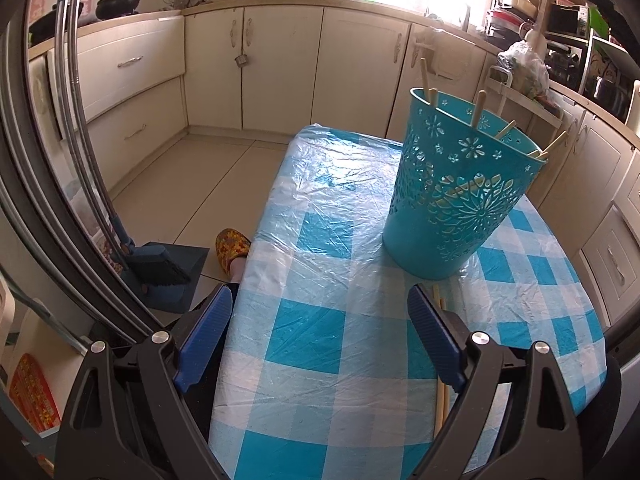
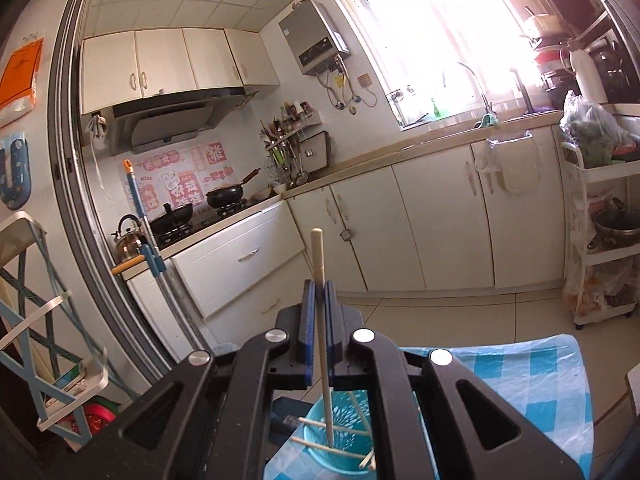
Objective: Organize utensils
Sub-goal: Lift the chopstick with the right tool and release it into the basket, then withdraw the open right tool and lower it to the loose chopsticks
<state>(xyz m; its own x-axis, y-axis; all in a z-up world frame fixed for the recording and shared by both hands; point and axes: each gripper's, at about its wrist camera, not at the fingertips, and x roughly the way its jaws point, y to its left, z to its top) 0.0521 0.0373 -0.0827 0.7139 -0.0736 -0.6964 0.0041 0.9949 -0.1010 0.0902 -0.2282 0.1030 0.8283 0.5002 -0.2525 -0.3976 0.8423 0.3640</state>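
A teal cut-out holder stands on the blue checked table and holds several wooden chopsticks. My left gripper is open and empty, low over the table just in front of the holder. Two more chopsticks lie on the table under its right finger. My right gripper is shut on one chopstick, held upright above the holder, its lower end inside the holder among the other chopsticks.
Cream kitchen cabinets ring the room beyond the table. A broom and dustpan and a slippered foot are on the floor at the table's left. A white cart stands at the right.
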